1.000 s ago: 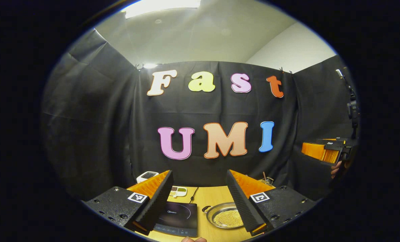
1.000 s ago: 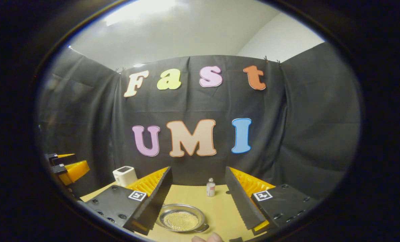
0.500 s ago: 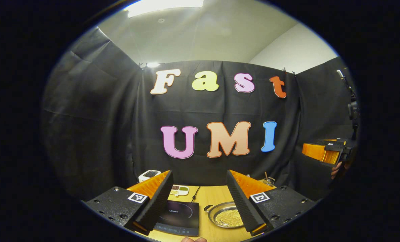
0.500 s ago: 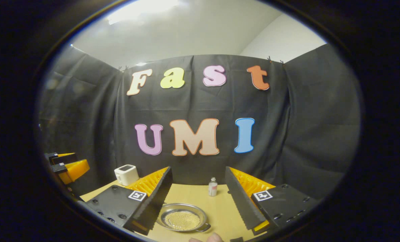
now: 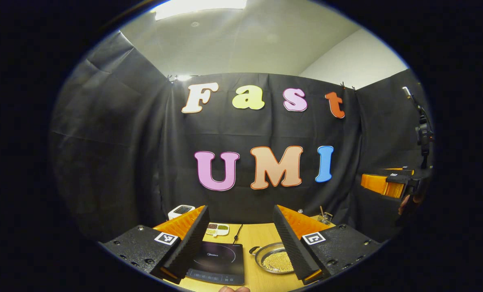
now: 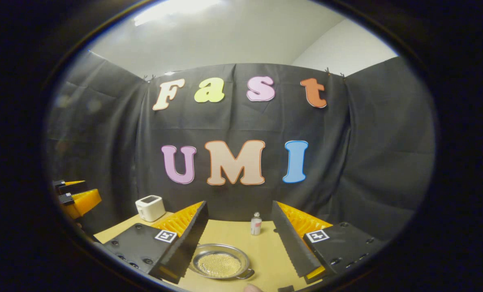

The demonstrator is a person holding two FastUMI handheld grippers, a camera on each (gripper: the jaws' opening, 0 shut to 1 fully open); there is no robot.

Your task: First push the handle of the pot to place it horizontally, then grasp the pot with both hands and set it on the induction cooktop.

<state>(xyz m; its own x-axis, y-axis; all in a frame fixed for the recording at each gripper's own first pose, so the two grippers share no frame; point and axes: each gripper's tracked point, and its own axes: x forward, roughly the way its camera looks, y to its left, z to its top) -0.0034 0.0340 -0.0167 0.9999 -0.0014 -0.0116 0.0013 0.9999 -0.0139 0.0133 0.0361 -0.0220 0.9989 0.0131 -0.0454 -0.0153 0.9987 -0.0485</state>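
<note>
On the left of the bench (image 5: 257, 237) lies the induction cooktop (image 5: 219, 261), flat and dark, and just to its right sits the pot (image 5: 274, 260), a shallow metal one with small pale grains inside. The two are near each other but apart.

In the left gripper view, the left gripper (image 5: 239, 237) hangs above the near edge of the bench with its fingers spread wide and nothing between them. The cooktop shows in the gap at the left finger, and the pot is partly hidden behind the right finger. One small loop handle (image 5: 253, 250) of the pot points to the far left, toward the cooktop.

In the right gripper view, the right gripper (image 6: 239, 235) is also released and empty, and the pot (image 6: 220, 264) lies low between its fingers, closer to the left one. A second loop handle (image 6: 246, 275) sticks out at the near right of the rim.

So the line through both handles runs slanted, from far left to near right, not straight across. I judge that the right gripper is better placed for the push, because the near-right handle lies just below and ahead of it. The pot is not yet on the cooktop.
</note>
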